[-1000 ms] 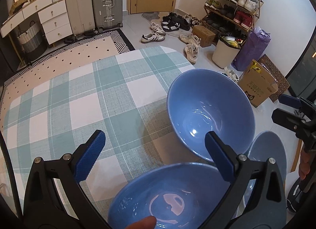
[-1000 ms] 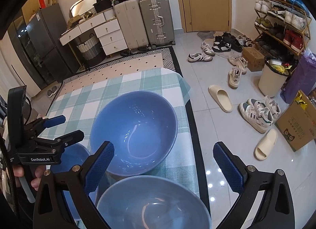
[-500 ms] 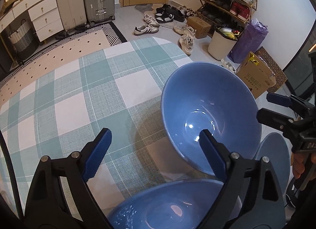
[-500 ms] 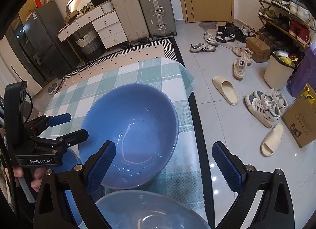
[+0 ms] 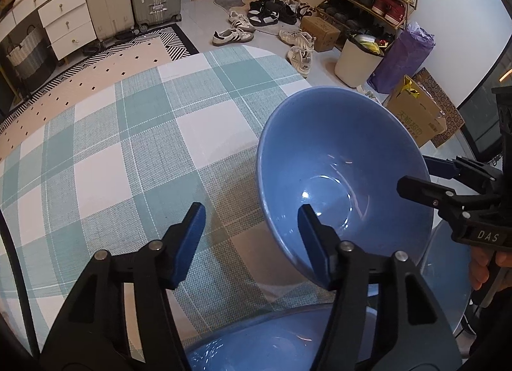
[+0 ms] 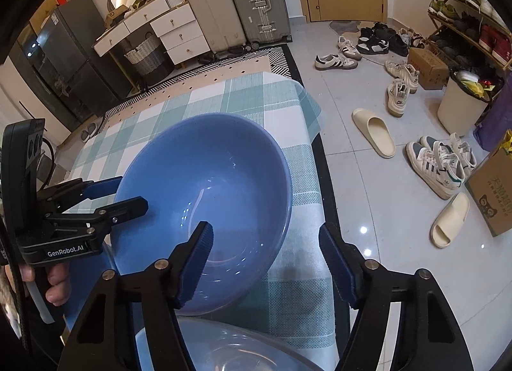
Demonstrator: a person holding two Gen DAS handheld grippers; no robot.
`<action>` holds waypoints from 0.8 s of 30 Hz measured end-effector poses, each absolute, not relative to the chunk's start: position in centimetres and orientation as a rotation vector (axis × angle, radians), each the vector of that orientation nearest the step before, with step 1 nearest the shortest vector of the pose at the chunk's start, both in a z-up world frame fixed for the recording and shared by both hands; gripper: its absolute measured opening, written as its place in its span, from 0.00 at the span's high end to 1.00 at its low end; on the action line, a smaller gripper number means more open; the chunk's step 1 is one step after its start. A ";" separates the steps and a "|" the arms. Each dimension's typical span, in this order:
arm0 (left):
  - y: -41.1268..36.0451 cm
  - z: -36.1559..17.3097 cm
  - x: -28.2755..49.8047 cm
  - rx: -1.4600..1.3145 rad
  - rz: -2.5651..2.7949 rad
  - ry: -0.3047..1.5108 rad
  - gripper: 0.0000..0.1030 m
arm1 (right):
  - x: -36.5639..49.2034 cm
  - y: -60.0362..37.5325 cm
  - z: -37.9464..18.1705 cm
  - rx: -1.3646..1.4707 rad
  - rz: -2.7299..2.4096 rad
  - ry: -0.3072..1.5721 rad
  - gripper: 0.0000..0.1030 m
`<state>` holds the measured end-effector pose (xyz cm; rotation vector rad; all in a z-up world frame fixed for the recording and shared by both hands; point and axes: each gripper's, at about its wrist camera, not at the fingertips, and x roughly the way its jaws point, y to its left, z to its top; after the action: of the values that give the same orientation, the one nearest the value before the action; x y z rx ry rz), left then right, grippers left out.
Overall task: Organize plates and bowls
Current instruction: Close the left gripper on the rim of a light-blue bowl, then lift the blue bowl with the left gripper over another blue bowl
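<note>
Both hand-held grippers lower, jaws closing astride blue bowl (image 5: 345, 179) rim; unpinched.

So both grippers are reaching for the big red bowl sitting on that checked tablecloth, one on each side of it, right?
Not quite: the bowl is blue, not red, as the right wrist view shows. The rest holds. It sits on the checked tablecloth, with the left gripper at one side of its rim and the right gripper at the other. Both sets of jaws are closing on the rim but not yet pressing it.

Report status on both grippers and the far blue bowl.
Left gripper and right gripper closing astride opposite rims of the big blue bowl, pads not pressing. Second bowl close underneath.
</note>
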<state>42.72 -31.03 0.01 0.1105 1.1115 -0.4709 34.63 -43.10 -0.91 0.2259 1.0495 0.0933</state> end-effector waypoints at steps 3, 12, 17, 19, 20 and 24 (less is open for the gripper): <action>-31.1 -0.1 42.8 0.107 -0.478 1.116 0.55 | 34.5 -43.1 -1.0 0.221 0.101 1.046 0.46; -32.0 0.5 41.8 0.113 -0.525 1.088 0.87 | 33.8 -42.6 -1.0 0.189 0.099 1.045 0.78; -32.2 0.8 41.7 0.113 -0.521 1.077 0.88 | 33.5 -42.5 -0.7 0.175 0.089 1.035 0.83; -32.1 1.0 41.7 0.110 -0.520 1.070 0.88 | 33.6 -42.6 -0.6 0.174 0.088 1.032 0.83; -32.1 1.1 41.7 0.108 -0.521 1.066 0.88 | 33.6 -42.6 -0.5 0.175 0.087 1.028 0.83; -31.9 1.7 41.5 0.101 -0.518 1.053 0.88 | 33.5 -42.5 -0.1 0.178 0.082 1.019 0.83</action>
<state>41.47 -31.92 1.68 0.1007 1.0532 -0.5183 33.54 -42.49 -0.06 0.1781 1.0187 0.0816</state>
